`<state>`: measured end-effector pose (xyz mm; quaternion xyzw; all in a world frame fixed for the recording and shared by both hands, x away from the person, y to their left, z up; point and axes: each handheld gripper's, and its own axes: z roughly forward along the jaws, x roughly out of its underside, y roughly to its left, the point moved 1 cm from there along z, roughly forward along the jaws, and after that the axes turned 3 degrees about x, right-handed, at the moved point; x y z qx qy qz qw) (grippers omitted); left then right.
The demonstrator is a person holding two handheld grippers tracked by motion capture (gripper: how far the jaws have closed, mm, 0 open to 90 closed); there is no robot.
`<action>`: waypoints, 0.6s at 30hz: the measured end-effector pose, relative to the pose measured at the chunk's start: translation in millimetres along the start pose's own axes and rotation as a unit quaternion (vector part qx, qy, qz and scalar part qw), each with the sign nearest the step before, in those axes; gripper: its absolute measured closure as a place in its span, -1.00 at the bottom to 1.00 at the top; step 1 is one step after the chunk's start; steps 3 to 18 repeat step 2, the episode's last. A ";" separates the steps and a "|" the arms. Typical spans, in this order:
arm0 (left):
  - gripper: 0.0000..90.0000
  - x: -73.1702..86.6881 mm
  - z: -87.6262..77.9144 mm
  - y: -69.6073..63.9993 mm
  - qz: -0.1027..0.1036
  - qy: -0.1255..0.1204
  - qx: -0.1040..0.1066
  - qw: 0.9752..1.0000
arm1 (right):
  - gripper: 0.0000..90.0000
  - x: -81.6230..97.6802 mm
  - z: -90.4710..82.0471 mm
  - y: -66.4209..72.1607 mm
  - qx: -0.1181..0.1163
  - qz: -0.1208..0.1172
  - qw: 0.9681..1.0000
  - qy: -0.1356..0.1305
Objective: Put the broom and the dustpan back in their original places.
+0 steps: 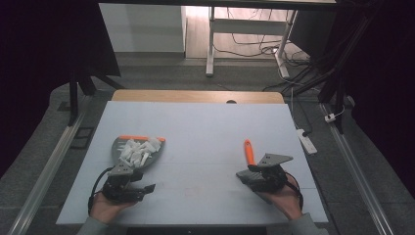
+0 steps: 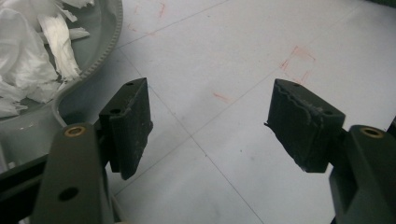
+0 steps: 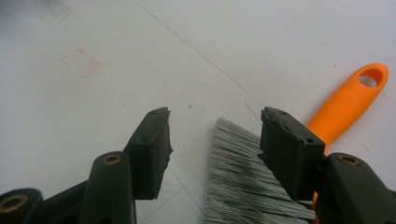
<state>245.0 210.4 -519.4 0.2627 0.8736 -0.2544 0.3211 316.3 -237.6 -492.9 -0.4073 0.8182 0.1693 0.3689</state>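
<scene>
On the pale bench (image 1: 205, 127) a grey dustpan (image 1: 128, 152) with an orange handle lay at about eight o'clock from the middle, heaped with white paper scraps (image 1: 138, 148). The left tongs (image 1: 142, 188) rested just below it, at the pan's six o'clock, close to its near rim but apart from it. In the left gripper view those tongs (image 2: 210, 126) stood wide, bare bench between the pads, and the pan's rim (image 2: 108, 42) with its scraps (image 2: 32, 56) sat at ten o'clock from the jaws.

A small brush (image 1: 249, 152) with an orange handle lay at about four o'clock from the bench's middle, its handle pointing away from the person. The right tongs (image 1: 244, 175) sat at its near end. In the right gripper view they (image 3: 215, 140) were open, and the grey bristles (image 3: 243, 182) lay between the jaws, close against the right-hand one, with no pad pressing on them. The orange handle (image 3: 345, 109) ran off towards one o'clock, a hanging hole at its tip.
</scene>
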 end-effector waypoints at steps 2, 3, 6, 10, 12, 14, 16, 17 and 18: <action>-0.31 -0.4 -0.1 0.2 -0.001 0.000 -0.001 1.000 | -0.05 0.2 0.0 -0.3 0.000 0.000 1.000 0.000; -0.31 -0.4 -0.1 0.2 -0.001 0.000 -0.001 1.000 | -0.05 0.2 0.0 -0.3 0.000 0.000 1.000 0.000; -0.31 -0.4 -0.1 0.2 -0.001 0.000 -0.001 1.000 | -0.05 0.2 0.0 -0.3 0.000 0.000 1.000 0.000; -0.31 -0.4 -0.1 0.2 -0.001 0.000 -0.001 1.000 | -0.05 0.2 0.0 -0.3 0.000 0.000 1.000 0.000; -0.31 -0.4 -0.1 0.2 -0.001 0.000 -0.001 1.000 | -0.05 0.2 0.0 -0.3 0.000 0.000 1.000 0.000; -0.31 -0.4 -0.1 0.2 -0.001 0.000 -0.001 1.000 | -0.05 0.2 0.0 -0.3 0.000 0.000 1.000 0.000; -0.31 -0.4 -0.1 0.2 -0.001 0.000 -0.001 1.000 | -0.05 0.2 0.0 -0.3 0.000 0.000 1.000 0.000; -0.31 -0.4 -0.1 0.2 -0.001 0.000 -0.001 1.000 | -0.05 0.2 0.0 -0.3 0.000 0.000 1.000 0.000; -0.31 -0.4 -0.1 0.2 -0.001 0.000 -0.001 1.000 | -0.05 0.2 0.0 -0.3 0.000 0.000 1.000 0.000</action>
